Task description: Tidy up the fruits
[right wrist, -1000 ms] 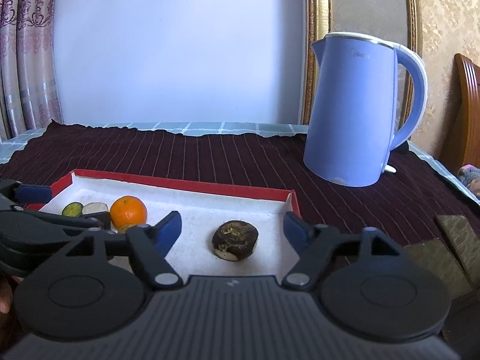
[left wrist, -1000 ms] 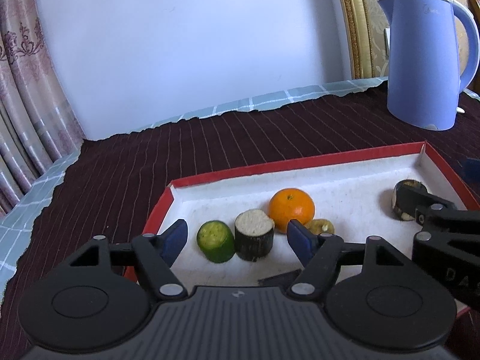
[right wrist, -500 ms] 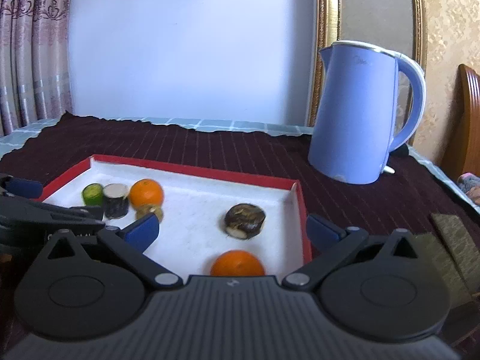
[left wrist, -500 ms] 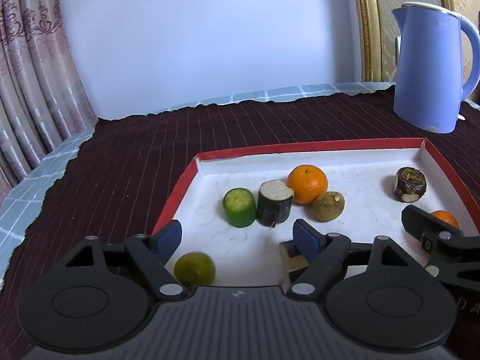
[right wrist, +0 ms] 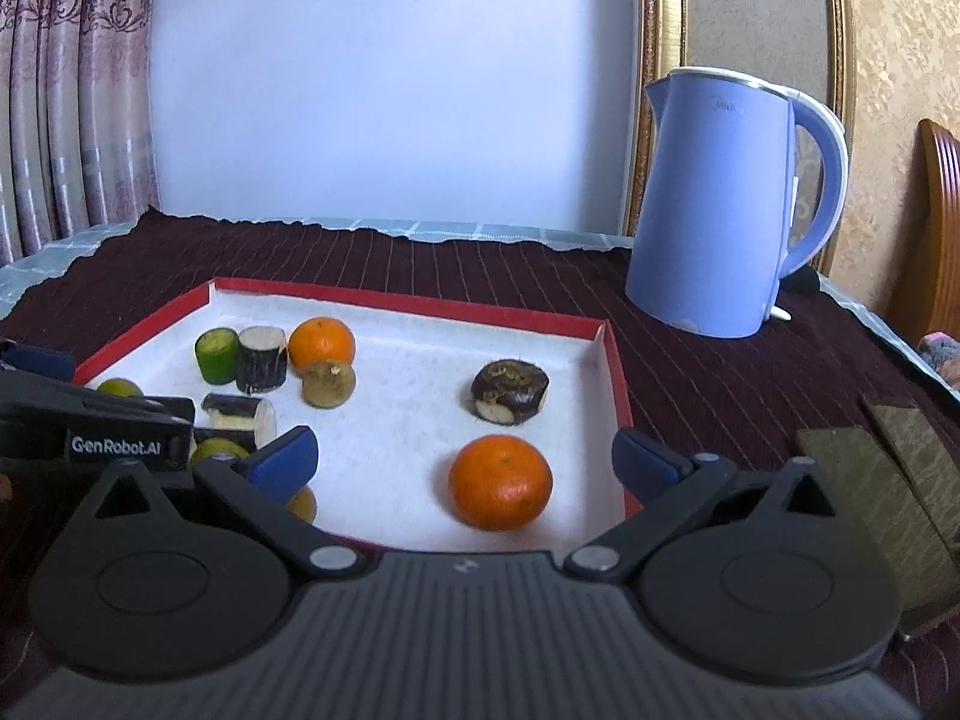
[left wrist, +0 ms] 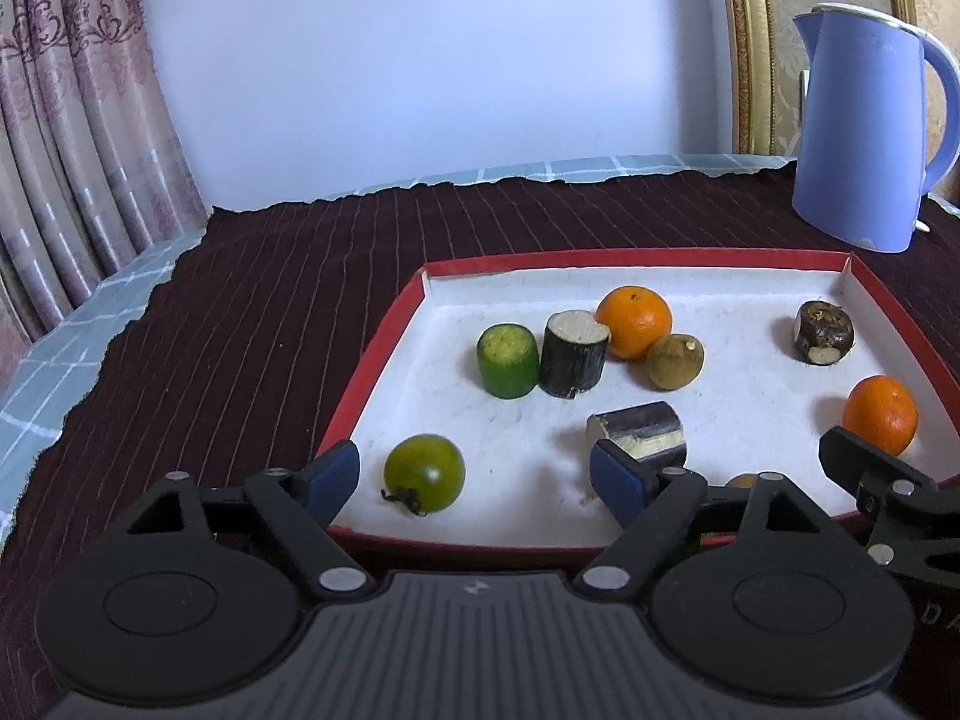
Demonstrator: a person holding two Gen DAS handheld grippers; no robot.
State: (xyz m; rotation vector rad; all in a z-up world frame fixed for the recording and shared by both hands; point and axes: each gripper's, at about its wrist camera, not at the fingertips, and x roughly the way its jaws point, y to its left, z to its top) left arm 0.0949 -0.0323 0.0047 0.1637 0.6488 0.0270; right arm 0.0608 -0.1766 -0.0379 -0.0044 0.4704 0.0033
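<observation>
Left gripper (left wrist: 474, 477) fingers apart, empty, near the green tomato (left wrist: 425, 471). Right gripper (right wrist: 465, 461) fingers apart over an orange (right wrist: 500, 482) in the red tray (right wrist: 414, 302).

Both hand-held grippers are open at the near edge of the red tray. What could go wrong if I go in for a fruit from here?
1. The green tomato and the near orange are round and may roll off closing fingers.
2. The far orange touches the brown fruit and a dark cut piece, so grabbing one may shove the others.
3. The right hand-held gripper sits close to the left hand-held gripper; they may collide.
</observation>
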